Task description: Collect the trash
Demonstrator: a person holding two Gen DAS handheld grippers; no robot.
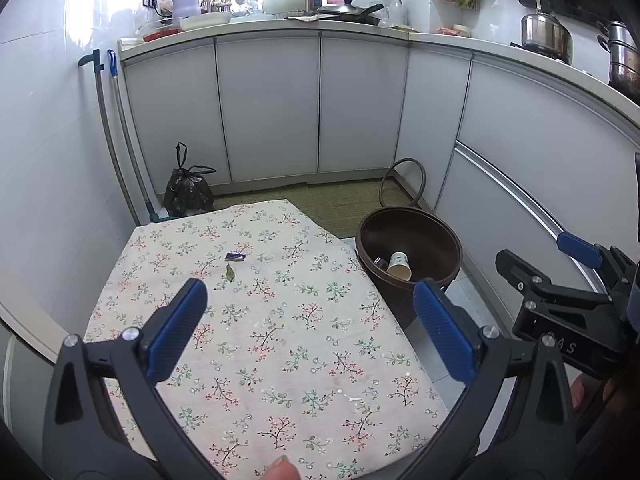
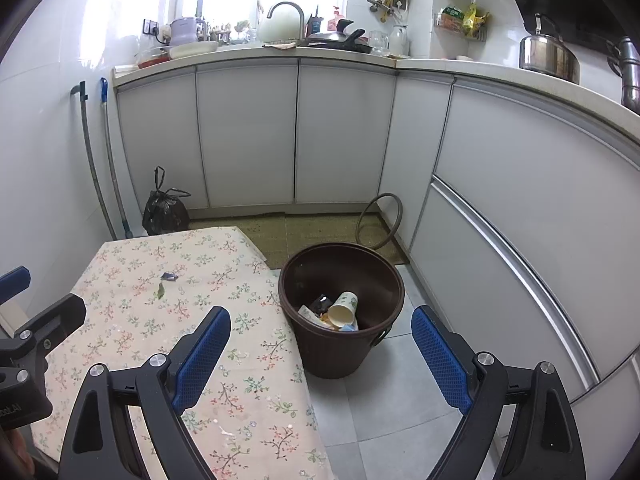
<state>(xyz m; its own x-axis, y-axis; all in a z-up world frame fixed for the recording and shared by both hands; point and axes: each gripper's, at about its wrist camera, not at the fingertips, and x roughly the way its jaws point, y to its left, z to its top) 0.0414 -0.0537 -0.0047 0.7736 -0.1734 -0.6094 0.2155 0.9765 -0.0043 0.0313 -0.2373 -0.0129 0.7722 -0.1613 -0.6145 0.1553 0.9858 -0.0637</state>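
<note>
Both tools gape apart, holding nothing: left tool (image 1: 310,304) above the floral worktop (image 1: 280,344), a blue wrapper (image 1: 235,256) and green leaf (image 1: 229,272) well ahead; right tool (image 2: 320,334) near the brown bin (image 2: 340,344).

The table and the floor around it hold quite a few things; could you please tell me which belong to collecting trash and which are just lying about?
Belongs to the job:
- blue scrap on the tablecloth
- green leaf beside it
- brown bin, paper cup already inside
- left gripper and right gripper, both open

Just lying about:
- tied black bag
- kettle
- frying pan
</note>
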